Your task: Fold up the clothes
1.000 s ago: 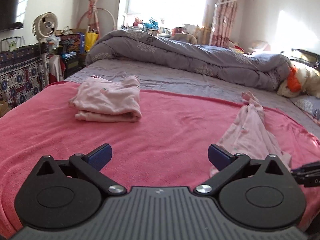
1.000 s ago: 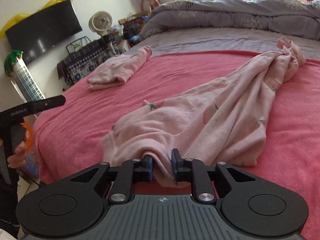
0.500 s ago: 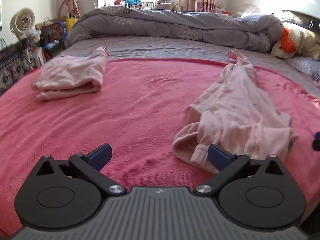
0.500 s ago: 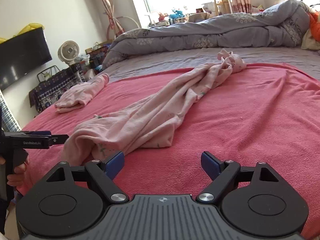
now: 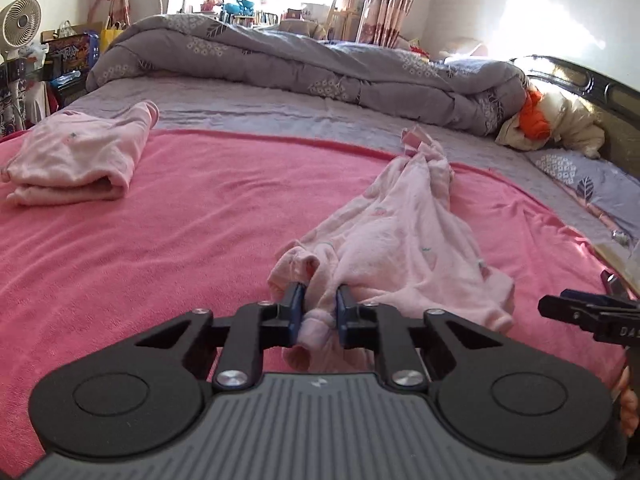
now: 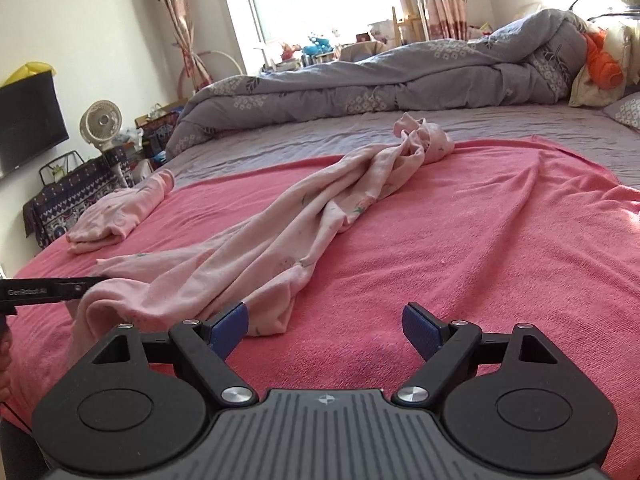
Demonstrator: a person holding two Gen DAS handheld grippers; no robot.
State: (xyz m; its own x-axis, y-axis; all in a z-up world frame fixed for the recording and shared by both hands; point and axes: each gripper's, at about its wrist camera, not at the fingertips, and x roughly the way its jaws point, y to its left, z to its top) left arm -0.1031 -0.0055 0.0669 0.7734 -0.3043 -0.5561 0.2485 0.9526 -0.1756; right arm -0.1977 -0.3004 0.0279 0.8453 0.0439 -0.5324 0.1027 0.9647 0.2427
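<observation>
A long, crumpled pale pink garment (image 5: 404, 224) lies stretched across the pink blanket (image 5: 180, 216); it also shows in the right wrist view (image 6: 280, 240). My left gripper (image 5: 318, 308) is shut on the garment's near bunched end, at the blanket's front edge. My right gripper (image 6: 325, 326) is open and empty, low over the blanket just right of the garment's near hem; its left pad is beside the fabric. A folded pink garment (image 5: 76, 156) rests at the far left, also in the right wrist view (image 6: 116, 216).
A grey duvet (image 5: 304, 60) is heaped along the far side of the bed. A pillow and orange-and-cream plush (image 5: 548, 124) sit by the headboard at right. A fan (image 6: 100, 124), patterned cabinet and TV stand beyond the bed's left side.
My left gripper moved onto the garment's near end and closed on it. My right gripper let go of the garment a second ago, opened, and now sits further right.
</observation>
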